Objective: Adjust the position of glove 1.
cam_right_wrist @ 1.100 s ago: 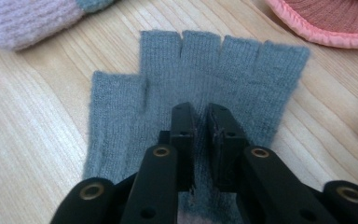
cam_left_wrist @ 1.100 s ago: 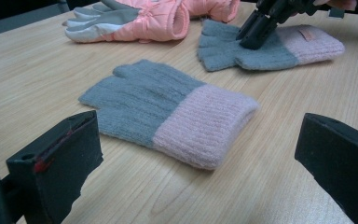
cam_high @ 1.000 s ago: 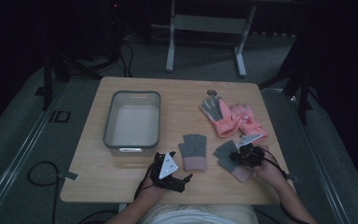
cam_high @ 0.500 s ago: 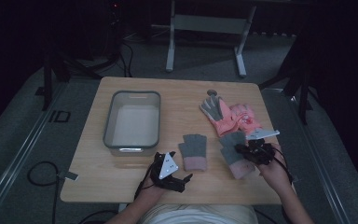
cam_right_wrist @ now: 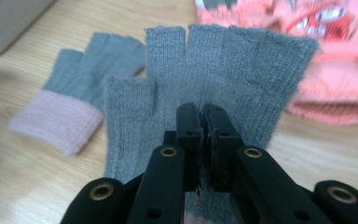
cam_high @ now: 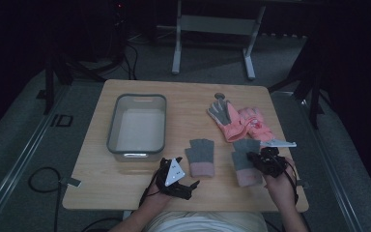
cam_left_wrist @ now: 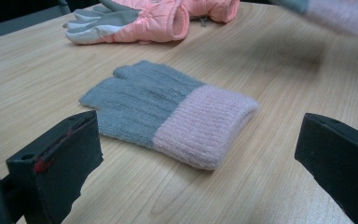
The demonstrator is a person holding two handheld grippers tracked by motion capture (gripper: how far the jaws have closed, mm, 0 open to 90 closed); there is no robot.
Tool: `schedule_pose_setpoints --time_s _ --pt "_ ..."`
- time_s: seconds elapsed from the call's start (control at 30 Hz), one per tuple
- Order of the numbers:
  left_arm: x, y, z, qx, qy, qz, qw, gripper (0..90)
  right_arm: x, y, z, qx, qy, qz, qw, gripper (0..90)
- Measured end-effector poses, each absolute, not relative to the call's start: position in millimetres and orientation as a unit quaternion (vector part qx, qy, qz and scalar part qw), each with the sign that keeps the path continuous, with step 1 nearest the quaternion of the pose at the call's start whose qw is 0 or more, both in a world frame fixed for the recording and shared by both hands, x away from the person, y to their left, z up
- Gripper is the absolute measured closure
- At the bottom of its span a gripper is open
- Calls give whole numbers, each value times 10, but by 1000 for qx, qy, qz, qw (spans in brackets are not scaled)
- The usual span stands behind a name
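Now the right gripper's (cam_right_wrist: 200, 116) fingers pinch the grey glove (cam_right_wrist: 223, 70) mid-palm — pressed together.

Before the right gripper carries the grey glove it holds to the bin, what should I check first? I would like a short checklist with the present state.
1. Right gripper grips the held grey glove: ok, jaws pinched on the knit.
2. Held glove is off the table: cannot tell.
3. Grey bin has room: ok, nothing seen inside.
4. Left gripper is out of the way: ok, open, near the table's front edge.
5. Second grey glove lies apart from the held one: ok.
6. Pink gloves are apart from the held glove: cannot tell, they lie close.
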State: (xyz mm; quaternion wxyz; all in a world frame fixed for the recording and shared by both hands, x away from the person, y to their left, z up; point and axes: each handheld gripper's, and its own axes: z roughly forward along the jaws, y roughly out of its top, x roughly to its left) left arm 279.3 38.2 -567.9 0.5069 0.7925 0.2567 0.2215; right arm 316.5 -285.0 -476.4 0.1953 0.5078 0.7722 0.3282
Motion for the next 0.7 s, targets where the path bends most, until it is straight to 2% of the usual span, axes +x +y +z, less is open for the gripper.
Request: schedule_pose_setpoints --time_s 0.43,0.6,0.7 --pt "2795 380 -5679 793 257 221 506 0 3380 -2932 -5290 572 741 308 169 847" --pt "2795 381 -5678 793 257 221 506 0 3422 -2972 -5402 582 735 298 180 763" --pt "2794 379 -5679 793 256 221 506 0 3432 -2970 -5443 572 742 294 188 748"
